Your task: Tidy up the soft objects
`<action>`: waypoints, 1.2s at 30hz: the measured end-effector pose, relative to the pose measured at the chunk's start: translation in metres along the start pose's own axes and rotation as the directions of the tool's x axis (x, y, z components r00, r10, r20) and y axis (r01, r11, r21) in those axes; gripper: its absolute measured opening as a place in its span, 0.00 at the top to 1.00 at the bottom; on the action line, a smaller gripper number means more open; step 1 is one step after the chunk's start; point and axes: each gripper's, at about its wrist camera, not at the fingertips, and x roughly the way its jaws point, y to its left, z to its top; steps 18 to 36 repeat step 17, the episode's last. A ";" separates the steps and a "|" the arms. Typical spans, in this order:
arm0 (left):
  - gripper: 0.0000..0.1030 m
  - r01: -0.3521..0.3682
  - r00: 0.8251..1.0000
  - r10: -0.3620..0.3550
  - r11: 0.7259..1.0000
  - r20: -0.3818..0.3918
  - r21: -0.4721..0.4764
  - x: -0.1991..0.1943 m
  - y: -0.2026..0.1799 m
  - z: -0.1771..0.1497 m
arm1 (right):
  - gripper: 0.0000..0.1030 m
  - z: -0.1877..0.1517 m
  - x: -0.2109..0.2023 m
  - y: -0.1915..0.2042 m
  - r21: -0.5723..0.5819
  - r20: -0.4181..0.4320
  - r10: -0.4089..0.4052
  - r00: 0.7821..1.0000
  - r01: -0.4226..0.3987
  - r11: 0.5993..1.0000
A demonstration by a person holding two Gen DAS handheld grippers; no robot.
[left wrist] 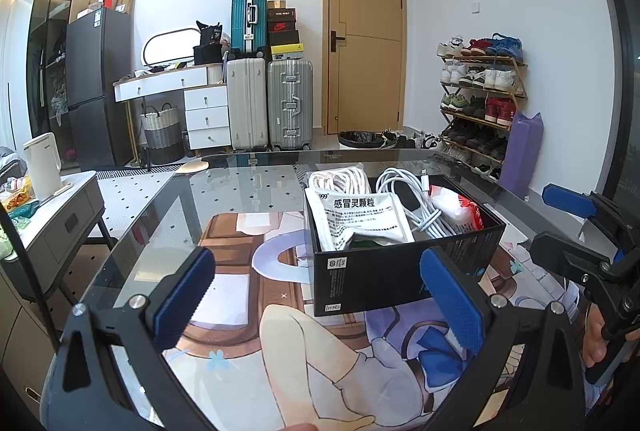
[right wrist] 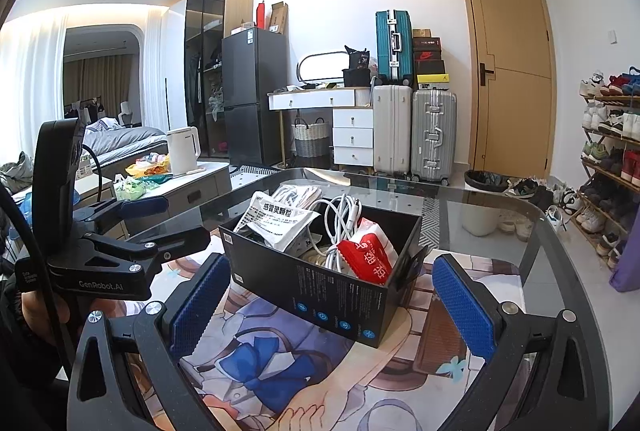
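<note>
While both tools hover low over the desk (left wrist: pixel 240 187), one black box (left wrist: pixel 404 271) stands on it, holding four soft things: a white medicine sachet (left wrist: pixel 356 223) with black Chinese print, a coiled white cable (left wrist: pixel 404 187), a red-and-white packet (left wrist: pixel 464 207), and a bundle of white rope (left wrist: pixel 340 179) at the far end. The sachet leans against the box's left wall; the cable lies between it and the packet. The left hand-held gripper (left wrist: pixel 324 299) is spread wide, its blue pads to either side of the box's near wall and holding nothing. The right hand-held gripper (right wrist: pixel 332 307) is likewise spread and empty, the box's near corner between its pads. The desk is dark glass with a printed anime mat (left wrist: pixel 304 343) under the box. Beyond it the room has three suitcases: one teal suitcase (left wrist: pixel 249 19) stacked on a white suitcase (left wrist: pixel 246 103), and a silver suitcase (left wrist: pixel 290 105) beside that. One wooden door (left wrist: pixel 364 39), one shoe rack (left wrist: pixel 480 103) along the right wall, one dark fridge (left wrist: pixel 98 83) and one white kettle (left wrist: pixel 42 163) on a side table complete the view.
</note>
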 end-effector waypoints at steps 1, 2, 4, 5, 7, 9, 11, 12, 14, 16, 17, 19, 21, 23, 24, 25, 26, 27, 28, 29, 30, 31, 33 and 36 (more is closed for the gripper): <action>0.00 0.001 1.000 -0.001 1.000 0.001 -0.001 0.000 0.000 0.000 | 0.01 0.000 0.000 0.000 0.000 0.000 0.000 1.000 0.000 1.000; 0.00 0.001 1.000 -0.001 1.000 0.000 0.000 0.000 0.000 0.000 | 0.01 0.000 0.000 0.000 0.000 0.000 0.000 1.000 0.000 1.000; 0.00 0.001 1.000 -0.001 1.000 0.001 0.001 0.000 0.000 0.000 | 0.01 0.000 0.000 0.000 -0.001 0.000 0.001 1.000 -0.001 1.000; 0.00 0.001 1.000 -0.001 1.000 0.000 0.001 0.000 0.000 0.000 | 0.01 0.000 0.000 0.000 -0.002 0.000 0.002 1.000 -0.002 1.000; 0.00 0.003 1.000 -0.003 1.000 -0.001 0.002 0.000 0.000 0.000 | 0.01 -0.001 0.000 0.000 -0.002 0.001 0.001 1.000 -0.001 1.000; 0.00 0.002 1.000 -0.002 1.000 -0.001 0.001 0.000 0.000 0.000 | 0.01 -0.001 0.000 0.000 -0.001 -0.001 0.001 1.000 -0.001 1.000; 0.00 0.001 1.000 -0.001 1.000 -0.001 0.000 0.000 0.000 0.000 | 0.01 0.000 0.000 0.000 -0.001 0.001 0.001 1.000 -0.001 1.000; 0.00 0.000 1.000 0.000 1.000 0.001 -0.001 0.000 0.000 0.000 | 0.01 0.000 0.000 0.000 -0.001 0.000 0.001 1.000 -0.001 1.000; 0.00 -0.003 1.000 0.003 1.000 0.002 -0.004 0.000 -0.001 0.000 | 0.01 0.000 0.000 0.000 -0.001 0.000 0.001 1.000 -0.001 1.000; 0.00 -0.005 1.000 0.005 1.000 0.001 -0.006 0.000 -0.001 0.000 | 0.01 0.000 0.000 0.000 -0.001 0.000 0.001 1.000 -0.001 1.000; 0.00 -0.004 1.000 0.004 1.000 0.000 -0.007 0.001 -0.001 0.000 | 0.01 0.000 0.000 0.000 -0.001 0.000 0.001 1.000 -0.001 1.000; 0.00 -0.004 1.000 0.004 1.000 0.000 -0.007 0.001 -0.001 0.000 | 0.01 0.000 0.000 0.000 -0.001 0.000 0.001 1.000 -0.001 1.000; 0.00 -0.004 1.000 0.004 1.000 0.000 -0.007 0.001 -0.001 0.000 | 0.01 0.000 0.000 0.000 -0.001 0.000 0.001 1.000 -0.001 1.000; 0.00 -0.004 1.000 0.004 1.000 0.000 -0.007 0.001 -0.001 0.000 | 0.01 0.000 0.000 0.000 -0.001 0.000 0.001 1.000 -0.001 1.000; 0.00 -0.004 1.000 0.004 1.000 0.000 -0.007 0.001 -0.001 0.000 | 0.01 0.000 0.000 0.000 -0.001 0.000 0.001 1.000 -0.001 1.000; 0.00 -0.004 1.000 0.004 1.000 0.000 -0.007 0.001 -0.001 0.000 | 0.01 0.000 0.000 0.000 -0.001 0.000 0.001 1.000 -0.001 1.000; 0.00 -0.004 1.000 0.004 1.000 0.000 -0.007 0.001 -0.001 0.000 | 0.01 0.000 0.000 0.000 -0.001 0.000 0.001 1.000 -0.001 1.000; 0.00 -0.004 1.000 0.004 1.000 0.000 -0.007 0.001 -0.001 0.000 | 0.01 0.000 0.000 0.000 -0.001 0.000 0.001 1.000 -0.001 1.000; 0.00 -0.004 1.000 0.004 1.000 0.000 -0.007 0.001 -0.001 0.000 | 0.01 0.000 0.000 0.000 -0.001 0.000 0.001 1.000 -0.001 1.000; 0.00 -0.004 1.000 0.004 1.000 0.000 -0.007 0.001 -0.001 0.000 | 0.01 0.000 0.000 0.000 -0.001 0.000 0.001 1.000 -0.001 1.000; 0.00 -0.004 1.000 0.004 1.000 0.000 -0.007 0.001 -0.001 0.000 | 0.01 0.000 0.000 0.000 -0.001 0.000 0.001 1.000 -0.001 1.000; 0.00 -0.004 1.000 0.004 1.000 0.000 -0.007 0.001 -0.001 0.000 | 0.01 0.000 0.000 0.000 -0.001 0.000 0.001 1.000 -0.001 1.000; 0.00 -0.004 1.000 0.004 1.000 0.000 -0.007 0.001 -0.001 0.000 | 0.01 0.000 0.000 0.000 -0.001 0.000 0.001 1.000 -0.001 1.000; 0.00 -0.004 1.000 0.004 1.000 0.000 -0.007 0.001 -0.001 0.000 | 0.01 0.000 0.000 0.000 -0.001 0.000 0.001 1.000 -0.001 1.000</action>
